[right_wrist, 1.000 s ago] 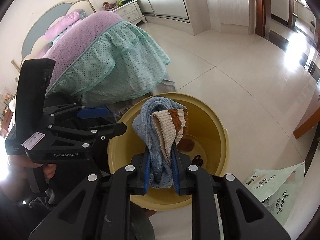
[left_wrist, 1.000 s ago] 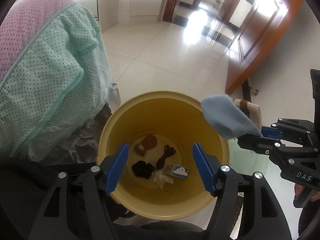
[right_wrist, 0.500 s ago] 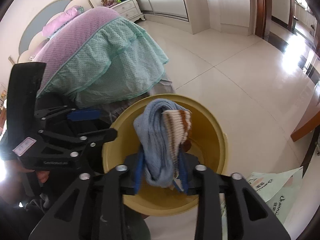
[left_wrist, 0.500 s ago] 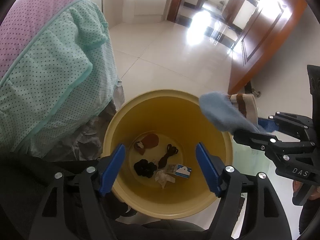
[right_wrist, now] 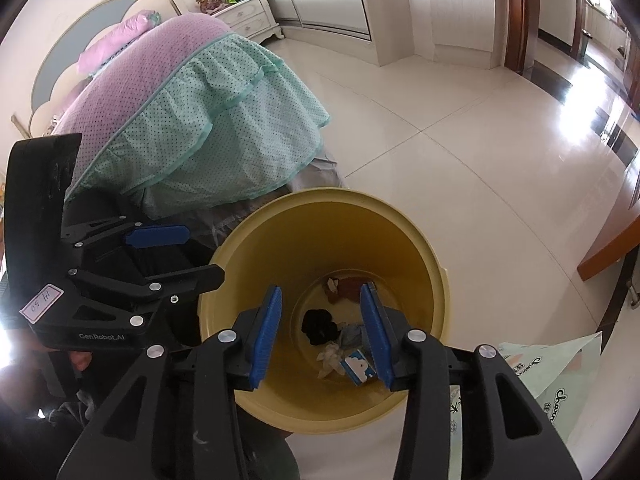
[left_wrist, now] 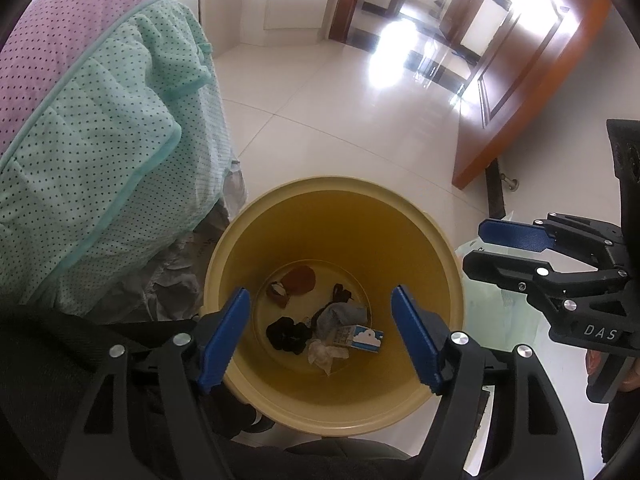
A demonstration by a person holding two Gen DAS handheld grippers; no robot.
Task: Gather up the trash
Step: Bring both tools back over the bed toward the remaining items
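Observation:
A yellow bin [left_wrist: 424, 240] [right_wrist: 424, 256] stands on the floor below both grippers. On its bottom lie a blue sock [left_wrist: 340, 314] [right_wrist: 351, 334], a black scrunchie [left_wrist: 286, 334] [right_wrist: 318, 326], a crumpled tissue [left_wrist: 326, 354], a small blue-and-white box [left_wrist: 366, 338] [right_wrist: 358, 368] and a brown scrap [left_wrist: 302, 278]. My right gripper [right_wrist: 322, 334] hangs over the bin with its jaws opening and nothing between them; it shows at the right in the left wrist view [left_wrist: 490, 246]. My left gripper [left_wrist: 320, 336] stays open and empty over the bin's near rim.
A bed with a purple cover and a green dotted skirt [left_wrist: 92, 152] [right_wrist: 216, 128] stands close on the left of the bin. A pale green plastic bag [right_wrist: 560, 384] lies on the tiled floor at the right. A wooden door [left_wrist: 532, 80] is ajar beyond.
My right gripper was shut on the blue and brown-striped socks above the bin. Its jaws have parted and the bundle has dropped to the bin's bottom. The left gripper has kept still.

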